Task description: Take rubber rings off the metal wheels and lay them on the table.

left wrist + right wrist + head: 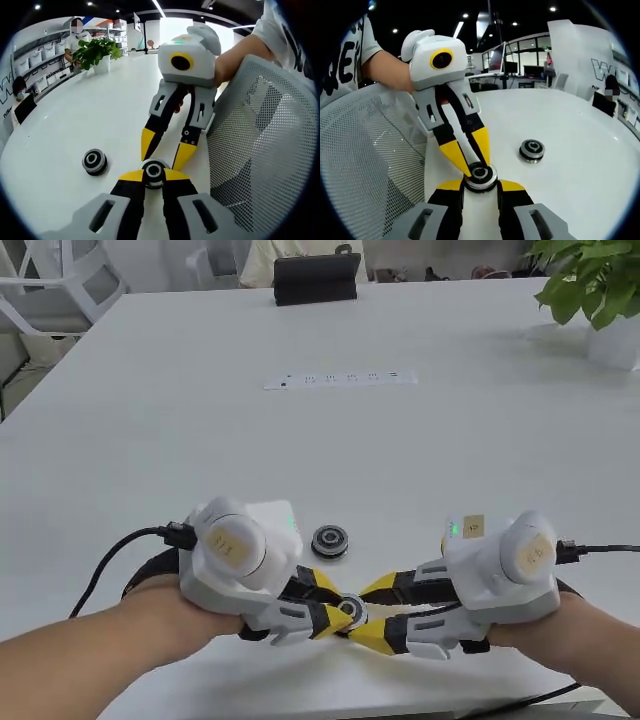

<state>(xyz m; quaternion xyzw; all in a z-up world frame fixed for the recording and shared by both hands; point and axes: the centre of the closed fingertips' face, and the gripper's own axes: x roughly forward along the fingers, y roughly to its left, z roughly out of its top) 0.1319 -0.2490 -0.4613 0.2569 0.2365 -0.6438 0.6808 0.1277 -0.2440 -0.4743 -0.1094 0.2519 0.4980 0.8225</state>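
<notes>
A small metal wheel with a black rubber ring [351, 609] is held just above the white table [180, 430], close to its near edge. My left gripper [335, 616] comes at it from the left and my right gripper [368, 626] from the right, yellow tips meeting on it. In the left gripper view the wheel [153, 171] sits between my own jaws, with the right gripper [162, 156] straddling it from above. In the right gripper view both pairs of tips touch the wheel [480, 176]. A second ringed wheel [330, 540] lies flat just beyond.
A white power strip [340, 379] lies mid-table. A black stand [315, 278] is at the far edge and a potted plant [590, 280] at the far right. A mesh chair [260, 150] stands beside the near edge of the table.
</notes>
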